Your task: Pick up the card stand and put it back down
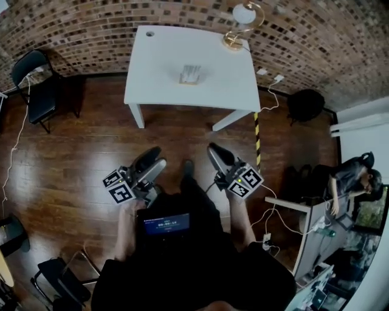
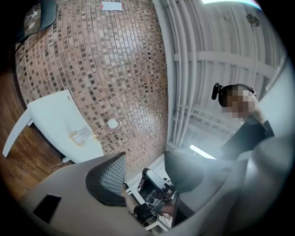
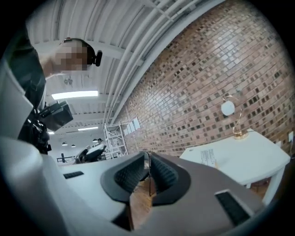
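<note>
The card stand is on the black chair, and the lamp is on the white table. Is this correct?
No. The head view shows the card stand on the white table, near its middle. The lamp is on that table, as you say.

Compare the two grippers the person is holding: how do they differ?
The left gripper has its jaws wide apart; the right gripper has its jaws closed together. In the head view the left gripper angles toward the right, while the right gripper angles toward the left. Shared: both hold nothing, and both are well short of the white table where the card stand sits.
</note>
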`<state>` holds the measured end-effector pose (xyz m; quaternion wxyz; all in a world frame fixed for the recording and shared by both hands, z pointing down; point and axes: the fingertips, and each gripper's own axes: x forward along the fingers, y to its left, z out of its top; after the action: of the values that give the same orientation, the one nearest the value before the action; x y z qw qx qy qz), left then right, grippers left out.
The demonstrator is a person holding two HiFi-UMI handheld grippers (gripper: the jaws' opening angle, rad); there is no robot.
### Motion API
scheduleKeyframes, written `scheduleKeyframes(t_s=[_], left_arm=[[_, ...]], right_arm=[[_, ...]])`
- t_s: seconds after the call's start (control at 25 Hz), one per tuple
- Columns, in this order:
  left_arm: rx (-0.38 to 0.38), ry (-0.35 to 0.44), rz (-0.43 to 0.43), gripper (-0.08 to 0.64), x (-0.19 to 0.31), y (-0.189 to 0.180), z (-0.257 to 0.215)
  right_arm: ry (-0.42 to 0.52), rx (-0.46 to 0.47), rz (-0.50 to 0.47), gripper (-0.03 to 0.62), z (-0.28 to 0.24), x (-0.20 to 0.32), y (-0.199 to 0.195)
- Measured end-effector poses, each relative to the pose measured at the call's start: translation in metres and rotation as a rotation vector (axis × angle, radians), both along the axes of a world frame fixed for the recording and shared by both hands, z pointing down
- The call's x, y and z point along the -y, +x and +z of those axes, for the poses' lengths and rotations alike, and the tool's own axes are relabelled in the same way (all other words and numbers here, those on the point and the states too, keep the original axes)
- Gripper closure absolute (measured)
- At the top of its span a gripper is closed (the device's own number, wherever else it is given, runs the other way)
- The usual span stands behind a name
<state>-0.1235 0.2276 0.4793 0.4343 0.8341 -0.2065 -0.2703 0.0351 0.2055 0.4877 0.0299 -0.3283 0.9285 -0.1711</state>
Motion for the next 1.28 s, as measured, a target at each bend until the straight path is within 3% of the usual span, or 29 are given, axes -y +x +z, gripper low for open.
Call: scheduleKeyframes(t_s=[0.28,0.6,0.88,1.12,1.28], left_arm=[[-0.042,0.043,0.034,0.307,-0.035,-0.002,-0.012],[0.005,0.060,0.074,0.305,-0.061,0.039,-0.016],[0.077,0.062,0.020,0.305,-0.071,0.092,-0.026],[0.122,0.041,-0.027,0.305,-0.089,0.155,-0.033],[0.160,-0.002,-0.076,0.305,-0.112,0.171,-0.027]], right_arm=[[0.061,-0.001,0.023,0.540,-0.038,-0.043,-0.014],[0.046,0.002,-0.005,0.540,-0.031,-0.088,0.007],[0.058,0.058,-0.141,0.540,-0.041,-0.108,0.030],[0.055,0.086,-0.239,0.540,-0.041,-0.122,0.084],[0.028,0.111,-0.307,0.540,-0.032,-0.135,0.105]])
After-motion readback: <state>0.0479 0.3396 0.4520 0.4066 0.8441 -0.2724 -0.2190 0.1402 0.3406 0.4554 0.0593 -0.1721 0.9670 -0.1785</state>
